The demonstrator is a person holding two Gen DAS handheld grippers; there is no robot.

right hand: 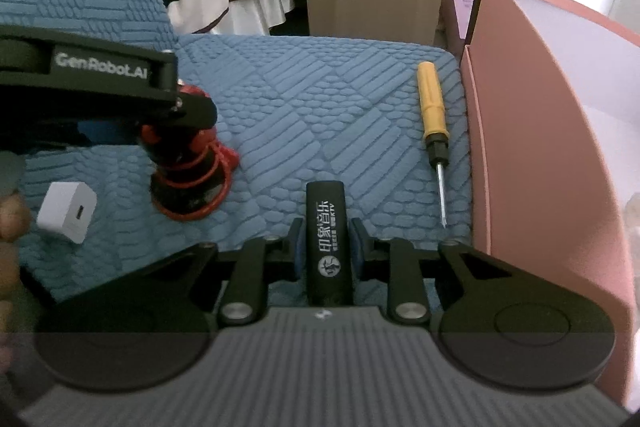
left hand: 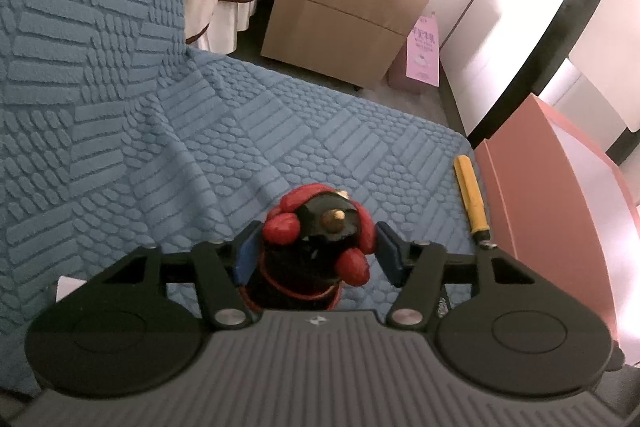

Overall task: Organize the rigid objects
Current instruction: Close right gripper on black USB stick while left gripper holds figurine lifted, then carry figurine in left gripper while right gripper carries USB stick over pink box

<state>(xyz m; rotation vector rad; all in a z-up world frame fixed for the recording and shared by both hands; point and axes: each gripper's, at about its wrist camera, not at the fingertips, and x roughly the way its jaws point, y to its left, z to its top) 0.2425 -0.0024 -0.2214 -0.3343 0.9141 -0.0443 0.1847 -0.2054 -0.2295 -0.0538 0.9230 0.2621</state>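
Holding the black lighter [right hand: 327,247] clenched in the right claw [right hand: 327,247] above the blue cover [right hand: 320,99], while the left claw [left hand: 316,251] stands around the red-black figure [left hand: 316,227], I would lift both straight up and carry them gently to the pink box [right hand: 520,131].

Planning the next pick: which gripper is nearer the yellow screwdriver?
Right. The right gripper, shut on the black lighter, sits just beside the screwdriver tip. The left gripper is farther off, around the red-and-black figurine.
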